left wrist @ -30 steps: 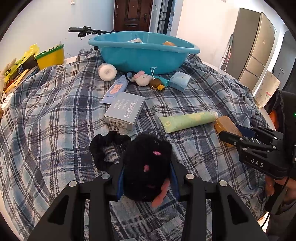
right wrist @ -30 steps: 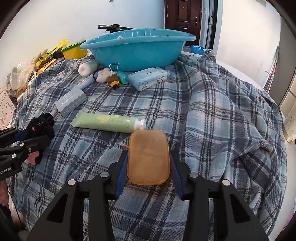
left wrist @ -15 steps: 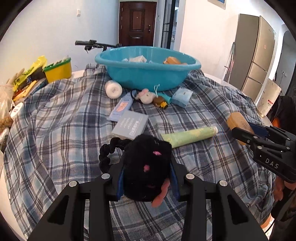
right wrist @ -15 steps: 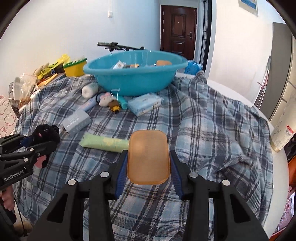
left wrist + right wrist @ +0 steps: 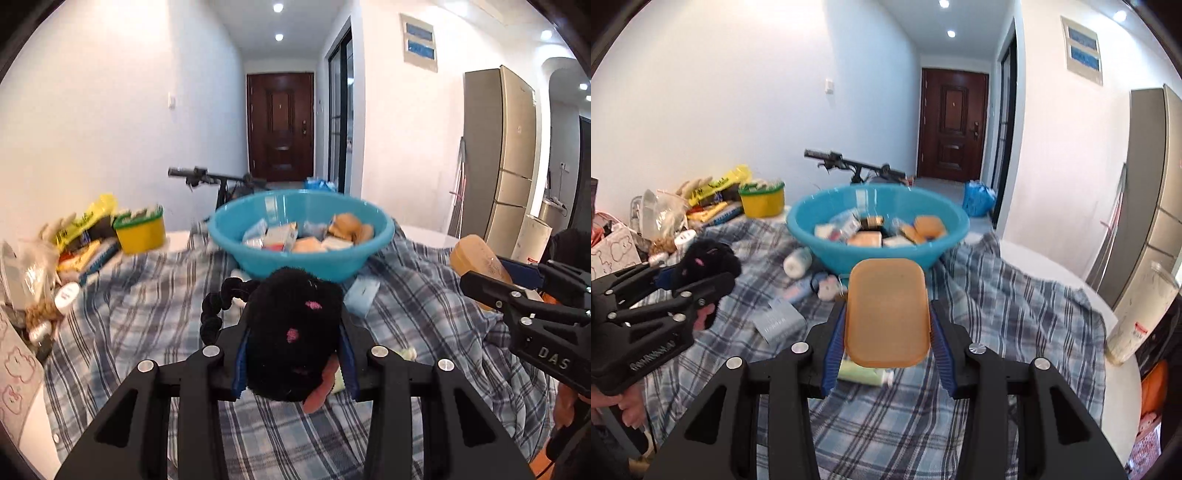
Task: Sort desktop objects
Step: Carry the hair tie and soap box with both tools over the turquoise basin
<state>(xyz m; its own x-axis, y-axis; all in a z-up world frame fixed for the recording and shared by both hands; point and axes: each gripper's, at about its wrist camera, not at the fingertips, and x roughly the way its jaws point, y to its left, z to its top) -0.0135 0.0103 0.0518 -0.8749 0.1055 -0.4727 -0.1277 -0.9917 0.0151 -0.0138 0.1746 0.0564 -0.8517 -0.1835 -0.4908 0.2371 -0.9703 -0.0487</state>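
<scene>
My left gripper point(image 5: 293, 365) pinches one fuzzy black plush toy point(image 5: 293, 332); my right gripper point(image 5: 886, 341) clamps one flat orange plastic box point(image 5: 886, 312); one round turquoise plastic basin point(image 5: 827, 254) ahead.

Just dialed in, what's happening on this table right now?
A person is sorting clutter off the plaid cloth into the blue basin, a gripper in each hand. The left gripper has its jaws closed on a black plush toy; the right gripper clamps an orange soap box. Both are held above the cloth, short of the basin, which already holds several items.
</scene>
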